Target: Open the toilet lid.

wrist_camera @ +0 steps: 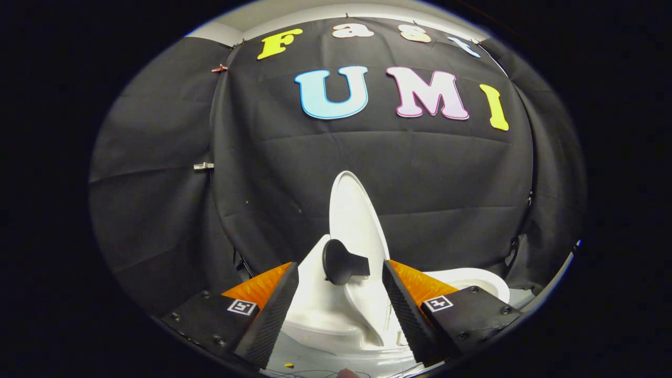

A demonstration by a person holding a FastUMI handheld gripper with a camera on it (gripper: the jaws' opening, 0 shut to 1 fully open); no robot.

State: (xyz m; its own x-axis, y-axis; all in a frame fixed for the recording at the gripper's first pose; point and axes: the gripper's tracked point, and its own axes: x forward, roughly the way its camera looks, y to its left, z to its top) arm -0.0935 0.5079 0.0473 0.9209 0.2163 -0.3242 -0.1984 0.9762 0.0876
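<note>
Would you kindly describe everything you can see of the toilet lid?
The toilet lid is a white, glossy oval that looks like hard plastic. It stands raised, nearly upright and seen almost edge-on, rising from the white toilet in front of the black cloth wall. A black knob handle sticks out from its lower part. The gripper is open, its fingers spread either side of the handle and lid, neither visibly touching them.

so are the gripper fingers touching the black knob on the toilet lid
Apart. The gripper view shows the gripper open, with white lid visible on either side of the black knob between it and each finger.
</note>
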